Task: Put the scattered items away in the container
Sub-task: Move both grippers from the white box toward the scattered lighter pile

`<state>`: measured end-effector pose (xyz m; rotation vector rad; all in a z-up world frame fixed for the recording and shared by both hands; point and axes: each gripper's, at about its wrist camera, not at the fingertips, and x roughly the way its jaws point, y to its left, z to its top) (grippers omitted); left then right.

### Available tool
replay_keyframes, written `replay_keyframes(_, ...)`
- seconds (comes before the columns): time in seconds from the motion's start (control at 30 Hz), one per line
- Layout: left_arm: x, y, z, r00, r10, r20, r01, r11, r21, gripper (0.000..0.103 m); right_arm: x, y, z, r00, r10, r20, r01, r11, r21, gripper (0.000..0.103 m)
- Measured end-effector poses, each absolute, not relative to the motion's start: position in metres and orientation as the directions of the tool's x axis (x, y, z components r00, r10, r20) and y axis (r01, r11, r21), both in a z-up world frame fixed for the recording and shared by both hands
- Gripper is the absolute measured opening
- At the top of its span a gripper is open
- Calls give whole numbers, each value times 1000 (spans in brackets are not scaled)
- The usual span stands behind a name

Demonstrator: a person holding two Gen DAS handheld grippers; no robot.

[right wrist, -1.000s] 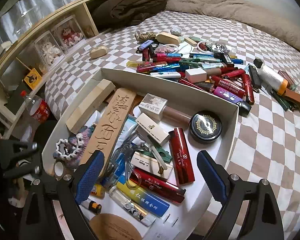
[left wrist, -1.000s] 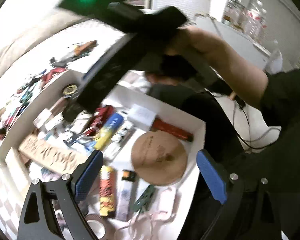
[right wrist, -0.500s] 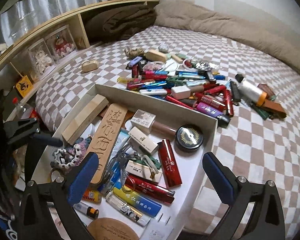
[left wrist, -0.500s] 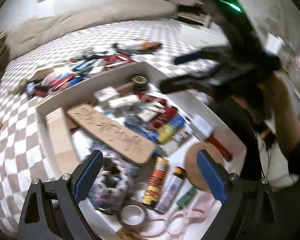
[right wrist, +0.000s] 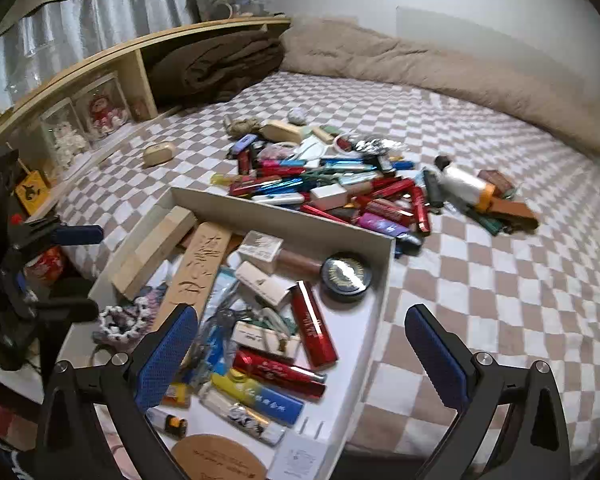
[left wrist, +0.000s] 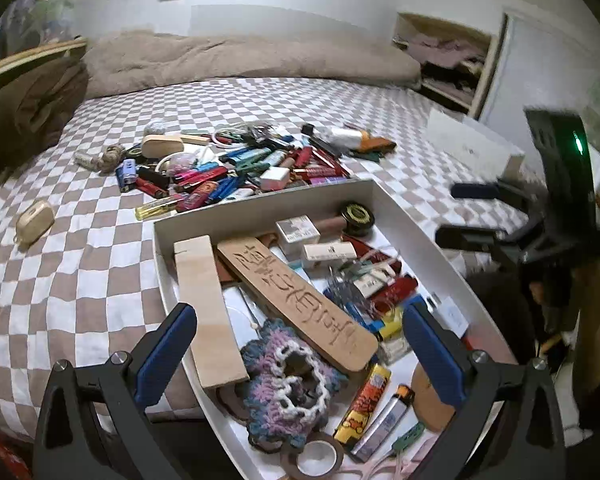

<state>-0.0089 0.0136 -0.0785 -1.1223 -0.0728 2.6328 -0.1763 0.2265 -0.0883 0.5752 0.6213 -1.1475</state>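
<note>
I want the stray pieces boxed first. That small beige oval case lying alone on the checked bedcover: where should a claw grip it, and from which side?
Grip the beige oval case across its narrower width, coming from above. It lies flat and alone on the bedcover, so both sides look free.

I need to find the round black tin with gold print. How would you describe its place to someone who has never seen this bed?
Look in the white box lying on the checkered bed. Go to its far corner, nearest the pile of loose items. There lies the round black tin, the only flat disc among long sticks and small cartons.
</note>
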Motion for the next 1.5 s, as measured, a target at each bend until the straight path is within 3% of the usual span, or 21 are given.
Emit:
replay_keyframes(0.33,-20,0,-76,-694,192,-693,-149,-981,-122,103,-185,229,-97,247,-666,-704,961,264,88,103)
replay_keyframes(1.5,-80,-53,-68,-723,126,-680,-72,-992,-107,103,-215,160,-89,257,-681,-686,965,221,143,103)
